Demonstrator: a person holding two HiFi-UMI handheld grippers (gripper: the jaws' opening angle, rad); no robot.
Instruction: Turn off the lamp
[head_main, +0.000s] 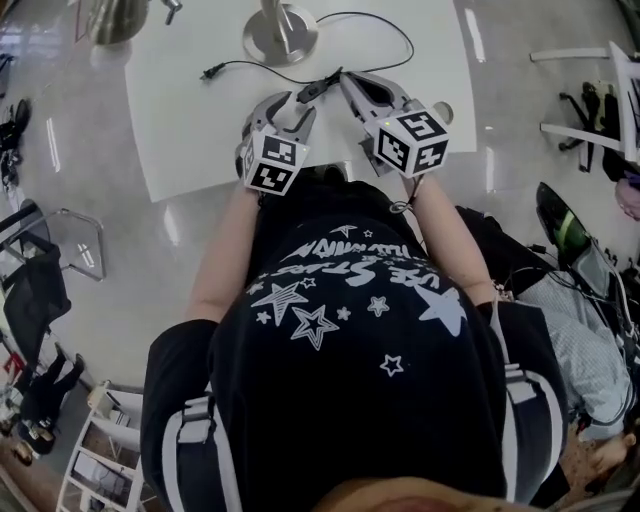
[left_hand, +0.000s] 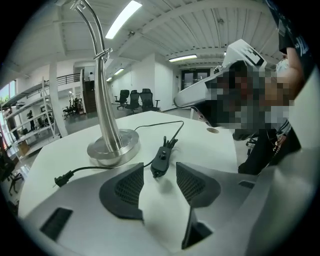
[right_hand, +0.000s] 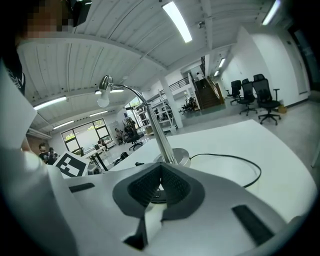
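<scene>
Brushed steel: spotted the curved lamp (left_hand: 107, 115) on its round base (left_hand: 112, 149) atop the smooth white table (left_hand: 215, 150). Found its oblong black cord switch (left_hand: 161, 161) at the tips of the left gripper (left_hand: 160, 170), ribbed pads (left_hand: 125, 190) spread, untouched. Saw the right gripper (right_hand: 161, 167) pinched closed.

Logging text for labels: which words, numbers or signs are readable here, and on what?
Shirt: white lettering among stars, upside down, too warped to read.
Left cube, right cube: square marker patterns, no words.
Nothing else carries readable text.
</scene>
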